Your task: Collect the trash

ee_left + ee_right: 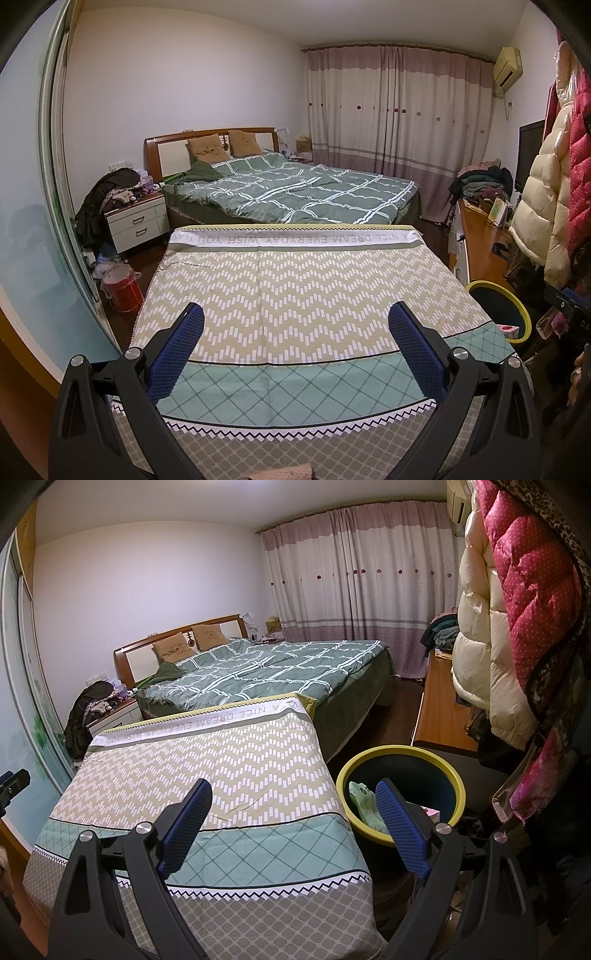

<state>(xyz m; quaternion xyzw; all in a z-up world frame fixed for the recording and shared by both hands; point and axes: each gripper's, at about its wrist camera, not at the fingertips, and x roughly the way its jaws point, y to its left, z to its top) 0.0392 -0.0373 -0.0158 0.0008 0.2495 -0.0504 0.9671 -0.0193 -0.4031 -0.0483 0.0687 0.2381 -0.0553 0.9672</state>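
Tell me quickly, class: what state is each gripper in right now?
Left gripper: open, holding nothing, above the patterned cloth.
Right gripper: open, holding nothing, by the yellow-rimmed bin.

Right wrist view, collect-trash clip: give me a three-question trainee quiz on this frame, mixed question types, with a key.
1. True or false: the right tongs are shut on a piece of trash.
2. Which side of the patterned table cloth does the yellow-rimmed bin stand on, seen in the right wrist view? A) left B) right C) behind
3. Name one thing visible inside the bin.

Key
1. False: both the right tongs and the left tongs stand open and empty.
2. B.
3. A pale green wrapper; a pink item also lies in there.
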